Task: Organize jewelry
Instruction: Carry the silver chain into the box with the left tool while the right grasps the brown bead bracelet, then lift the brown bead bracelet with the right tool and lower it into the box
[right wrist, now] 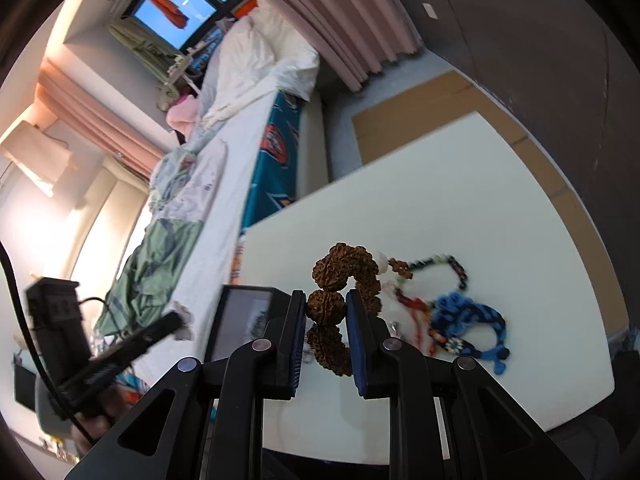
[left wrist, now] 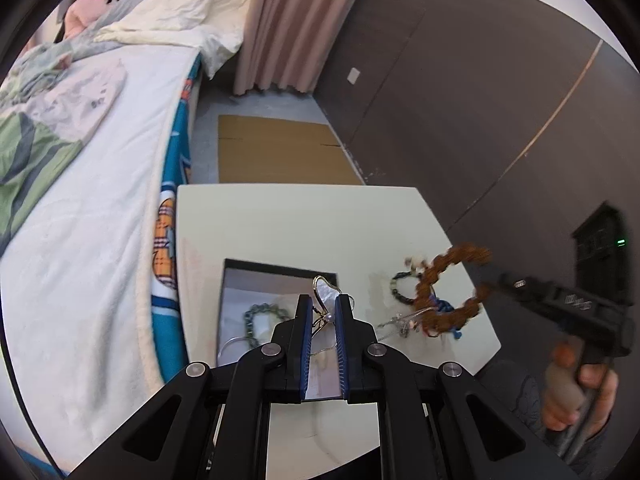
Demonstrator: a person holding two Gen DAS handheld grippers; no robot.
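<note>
In the left wrist view, the left gripper (left wrist: 323,304) sits at lower centre, its blue-padded jaws drawn close together and clamped on a gold wire ornament with a pale shell-like plate and a small pearl (left wrist: 326,294), which sticks up above the fingertips. Just behind it lies an open black jewellery box with a pale lining (left wrist: 236,280), set on a cream-white square table (left wrist: 300,220). Inside the box, at lower left of centre, rests a grey-green beaded bracelet (left wrist: 256,316) with a thin silver hoop (left wrist: 230,346) just below it.

To the right in the same view, the right gripper (left wrist: 490,280) reaches in from the right edge, carried by a person's hand (left wrist: 580,396), and a blurred ring of large brown wrinkled seed beads (left wrist: 444,284) hangs from its tip above the table. A dark beaded bracelet (left wrist: 402,292) lies on the table beside it.

In the right wrist view, that gripper's (right wrist: 326,308) blue pads are pressed on one brown seed bead, the rest of the ring (right wrist: 340,268) curling above and below the jaws. On the table to the right lie a blue braided cord bracelet (right wrist: 476,320), a red cord piece (right wrist: 416,304) and a dark bead string with pale beads (right wrist: 444,264). A bed with white sheets (right wrist: 224,184) fills the left side.
</note>
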